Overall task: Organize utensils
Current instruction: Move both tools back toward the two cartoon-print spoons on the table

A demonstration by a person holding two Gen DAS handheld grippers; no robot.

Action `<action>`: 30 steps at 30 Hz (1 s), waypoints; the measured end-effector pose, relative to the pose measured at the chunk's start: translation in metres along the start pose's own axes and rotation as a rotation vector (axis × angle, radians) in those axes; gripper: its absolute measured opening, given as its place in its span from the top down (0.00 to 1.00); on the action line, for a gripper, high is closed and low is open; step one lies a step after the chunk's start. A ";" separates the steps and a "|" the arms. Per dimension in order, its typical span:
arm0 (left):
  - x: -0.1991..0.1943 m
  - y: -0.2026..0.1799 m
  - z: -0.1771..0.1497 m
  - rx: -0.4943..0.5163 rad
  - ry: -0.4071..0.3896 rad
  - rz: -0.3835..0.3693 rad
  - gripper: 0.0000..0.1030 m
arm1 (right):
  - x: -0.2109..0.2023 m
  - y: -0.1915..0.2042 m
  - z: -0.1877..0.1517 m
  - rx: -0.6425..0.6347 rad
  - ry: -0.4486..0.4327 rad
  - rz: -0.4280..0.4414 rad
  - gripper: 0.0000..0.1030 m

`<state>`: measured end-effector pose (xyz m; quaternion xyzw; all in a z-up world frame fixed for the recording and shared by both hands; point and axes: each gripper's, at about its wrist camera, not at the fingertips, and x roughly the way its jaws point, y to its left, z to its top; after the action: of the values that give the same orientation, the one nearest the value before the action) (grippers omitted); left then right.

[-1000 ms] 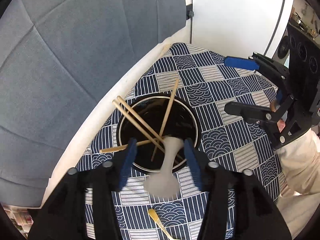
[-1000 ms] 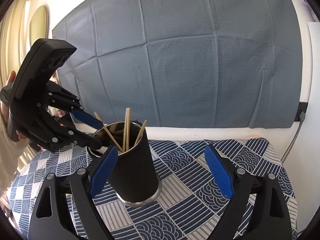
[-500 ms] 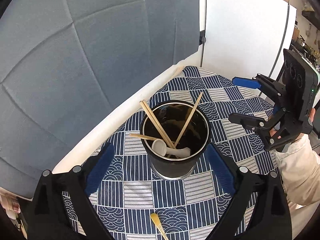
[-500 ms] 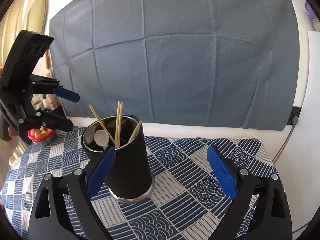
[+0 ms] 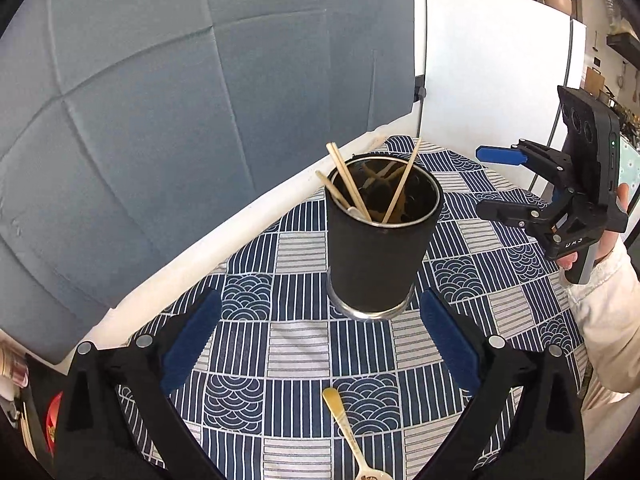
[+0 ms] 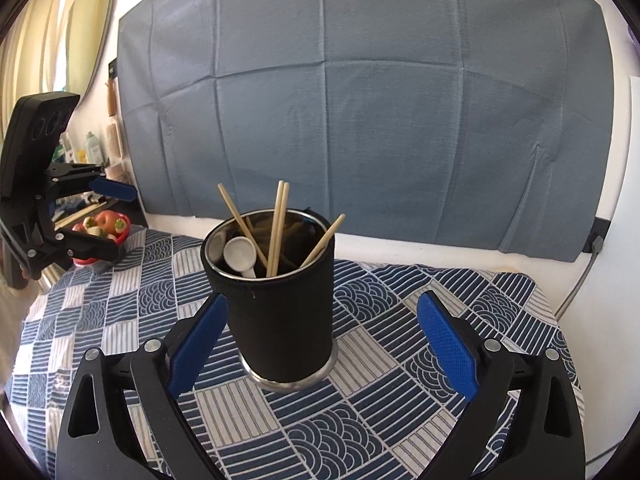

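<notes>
Black holder [image 6: 280, 300] upright mid-counter [image 6: 460, 292], chopsticks [image 6: 278, 228] and white spoon [image 6: 240, 256] stowed inside, leaning on rim. Gold spoon [image 5: 348, 428] flat on near cloth, left out. Left claw [image 5: 316, 344] released, empty, aimed past it. Right claw [image 6: 320, 344] released, empty, facing holder.

A creased grey-blue cloth backdrop [image 6: 360, 120] hangs on a white wall [image 6: 616, 160]. The surface wears a navy patterned tablecloth [image 6: 400, 420]. An oval mirror [image 6: 86, 28] hangs at left.
</notes>
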<state>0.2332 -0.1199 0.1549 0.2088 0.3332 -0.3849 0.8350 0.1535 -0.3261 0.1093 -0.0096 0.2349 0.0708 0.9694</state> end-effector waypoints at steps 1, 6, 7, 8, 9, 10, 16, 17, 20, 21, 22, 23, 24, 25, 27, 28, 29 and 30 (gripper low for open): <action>-0.001 0.003 -0.005 -0.006 0.002 0.000 0.06 | 0.000 0.003 -0.002 -0.003 0.006 0.001 0.11; -0.006 0.016 -0.032 -0.038 0.011 -0.002 0.06 | 0.004 0.019 -0.011 -0.007 0.035 0.018 0.11; -0.007 0.019 -0.037 -0.042 0.012 0.001 0.06 | 0.005 0.023 -0.012 -0.011 0.042 0.020 0.11; -0.008 0.021 -0.043 -0.046 0.015 0.003 0.06 | 0.005 0.027 -0.013 -0.015 0.047 0.020 0.11; -0.007 0.023 -0.048 -0.050 0.021 -0.001 0.06 | 0.005 0.030 -0.015 -0.017 0.050 0.021 0.11; -0.007 0.024 -0.053 -0.052 0.028 -0.008 0.06 | 0.006 0.034 -0.016 -0.018 0.054 0.023 0.11; -0.010 0.031 -0.092 -0.036 0.053 -0.027 0.06 | 0.006 0.058 -0.028 -0.024 0.077 0.030 0.11; -0.011 0.032 -0.098 -0.035 0.051 -0.032 0.06 | 0.006 0.062 -0.030 -0.026 0.082 0.032 0.11; -0.018 0.036 -0.115 -0.045 0.050 -0.067 0.06 | 0.007 0.076 -0.036 -0.038 0.102 0.044 0.11; -0.019 0.038 -0.122 -0.051 0.052 -0.081 0.06 | 0.007 0.082 -0.038 -0.046 0.106 0.048 0.11; -0.021 0.039 -0.127 -0.055 0.055 -0.089 0.06 | 0.007 0.087 -0.040 -0.056 0.112 0.053 0.11; -0.022 0.040 -0.133 -0.058 0.057 -0.085 0.06 | 0.007 0.091 -0.043 -0.063 0.118 0.058 0.11; -0.023 0.042 -0.138 -0.062 0.061 -0.081 0.06 | 0.007 0.096 -0.045 -0.071 0.124 0.062 0.11; -0.024 0.043 -0.143 -0.067 0.065 -0.085 0.06 | 0.008 0.101 -0.047 -0.078 0.130 0.067 0.11; -0.025 0.047 -0.152 -0.082 0.073 -0.101 0.06 | 0.009 0.110 -0.052 -0.090 0.147 0.076 0.11; -0.025 0.048 -0.156 -0.086 0.074 -0.106 0.06 | 0.010 0.114 -0.055 -0.093 0.153 0.075 0.11; -0.025 0.049 -0.160 -0.085 0.076 -0.105 0.06 | 0.011 0.118 -0.057 -0.096 0.161 0.076 0.11; -0.025 0.049 -0.164 -0.078 0.082 -0.101 0.06 | 0.012 0.122 -0.060 -0.098 0.172 0.079 0.11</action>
<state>0.1947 0.0228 0.0641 0.1746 0.3918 -0.4046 0.8076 0.1198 -0.2071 0.0523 -0.0540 0.3138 0.1191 0.9404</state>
